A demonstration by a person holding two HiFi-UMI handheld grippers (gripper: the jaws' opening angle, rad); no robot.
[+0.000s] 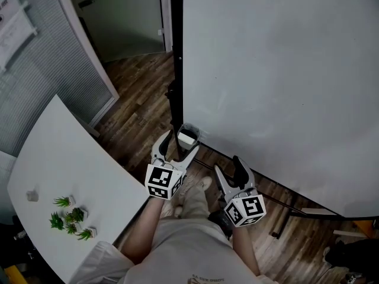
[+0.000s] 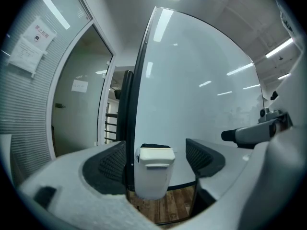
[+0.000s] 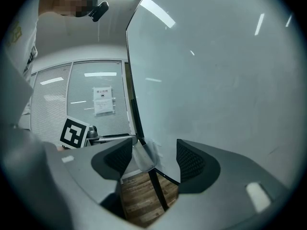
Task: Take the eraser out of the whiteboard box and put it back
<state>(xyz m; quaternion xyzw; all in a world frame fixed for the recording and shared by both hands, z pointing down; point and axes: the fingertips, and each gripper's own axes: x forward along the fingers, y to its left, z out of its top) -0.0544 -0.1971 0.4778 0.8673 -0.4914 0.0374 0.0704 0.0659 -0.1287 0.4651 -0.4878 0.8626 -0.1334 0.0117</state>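
Behind stands the whiteboard (image 1: 278,70), its box (image 1: 187,137) at the lower left corner, the eraser (image 2: 156,155) inside. Facing it, the left hand-held gripper (image 1: 177,145) gapes empty, clear of the box; the right hand-held gripper (image 1: 230,170) also gapes empty. Closing low would probably clamp the box, not the eraser

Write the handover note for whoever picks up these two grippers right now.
Left gripper: open, lined up on the eraser, pads not touching it.
Right gripper: open, empty, held alongside, facing the whiteboard.
Eraser: stands in the white box at the whiteboard's lower left corner.
Done: nothing that shows; whether the eraser has already been out once cannot be told.
Left: probably close the left gripper on the eraser, lift it out, then set it back in the box.
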